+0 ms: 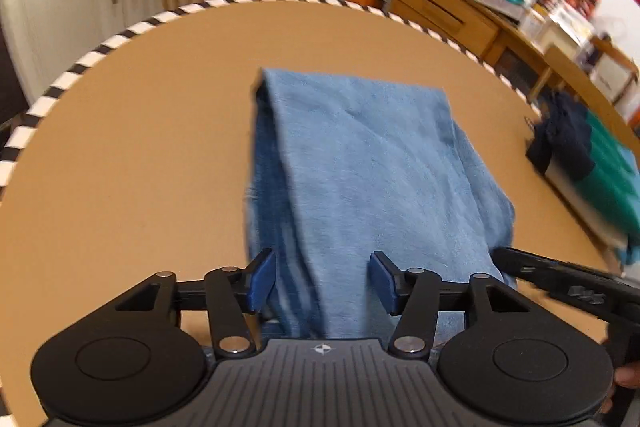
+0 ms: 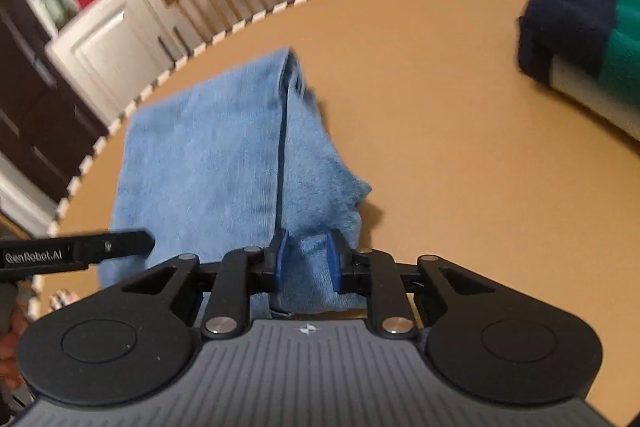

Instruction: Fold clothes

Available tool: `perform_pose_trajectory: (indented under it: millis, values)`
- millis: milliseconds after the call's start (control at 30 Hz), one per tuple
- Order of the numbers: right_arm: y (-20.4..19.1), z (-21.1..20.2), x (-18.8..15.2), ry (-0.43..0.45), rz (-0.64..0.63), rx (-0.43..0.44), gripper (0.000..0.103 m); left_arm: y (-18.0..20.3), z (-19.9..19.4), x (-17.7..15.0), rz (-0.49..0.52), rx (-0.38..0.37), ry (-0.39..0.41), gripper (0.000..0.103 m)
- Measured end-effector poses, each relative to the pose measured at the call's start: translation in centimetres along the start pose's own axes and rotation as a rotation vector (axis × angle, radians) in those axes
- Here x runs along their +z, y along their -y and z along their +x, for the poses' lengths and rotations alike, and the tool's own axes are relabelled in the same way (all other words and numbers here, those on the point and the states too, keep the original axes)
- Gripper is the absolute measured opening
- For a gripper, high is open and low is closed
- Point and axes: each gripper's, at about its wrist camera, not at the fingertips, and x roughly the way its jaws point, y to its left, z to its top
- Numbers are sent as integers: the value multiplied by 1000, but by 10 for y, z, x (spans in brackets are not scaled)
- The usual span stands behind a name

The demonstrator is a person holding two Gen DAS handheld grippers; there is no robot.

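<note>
At the table's near edge both grippers have let go: the left gripper (image 1: 323, 281) stands wide over the blue garment (image 1: 360, 167), the right gripper (image 2: 307, 261) narrowly parted around its corner. It lies folded lengthwise mid-table (image 1: 120, 147); likely another fold remains. "GenRobot.AI" reads on the gripper's side. A folded stack (image 2: 580, 27) waits at the far right edge.
</note>
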Motion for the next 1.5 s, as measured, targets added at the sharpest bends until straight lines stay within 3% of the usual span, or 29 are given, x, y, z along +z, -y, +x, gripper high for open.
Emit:
perform_pose_trajectory:
  millis: [133, 200, 233, 267, 333, 400, 567, 700, 867, 1000, 1100, 1167, 1300, 1367, 1500]
  values:
    - [10, -45, 4, 111, 44, 29, 40, -25, -28, 6, -37, 69, 34, 65]
    - [9, -57, 4, 110, 28, 44, 41, -26, -39, 8, -12, 125, 25, 68]
    - [8, -60, 2, 105, 20, 47, 44, -22, -43, 9, 20, 163, 11, 69]
    - [6, -63, -1, 99, 18, 50, 53, -17, -47, 9, 45, 186, 7, 69]
    - [2, -67, -9, 83, 23, 61, 55, -6, -54, 7, 89, 206, 10, 73]
    - [-1, -70, -19, 64, 35, 80, 54, 3, -58, 6, 106, 187, -2, 78]
    - [0, -75, -41, 16, 143, 81, 55, 17, -57, 12, 197, 137, -31, 80]
    - [-3, -82, -57, 32, 213, 21, 57, 21, -48, 25, 299, 74, -37, 81]
    - [-6, -73, -83, 81, 503, 30, 60, 24, -28, 47, 475, -17, -50, 82]
    - [-8, -47, -116, 161, 877, 142, 63, 22, -10, 81, 584, -142, -33, 82]
    - [-14, -24, -143, 240, 1161, 229, 67, 28, 10, 96, 695, -196, -9, 83]
    - [-21, -9, -160, 287, 1308, 271, 67, 33, 31, 101, 750, -219, -63, 73]
    - [-43, 5, -166, 358, 1346, 209, 68, 42, 66, 100, 871, -198, -132, 65]
    - [-52, 10, -164, 376, 1364, 167, 69, 45, 79, 97, 906, -187, -157, 66]
    - [-62, 27, -161, 385, 1442, 177, 69, 45, 93, 100, 916, -204, -194, 68]
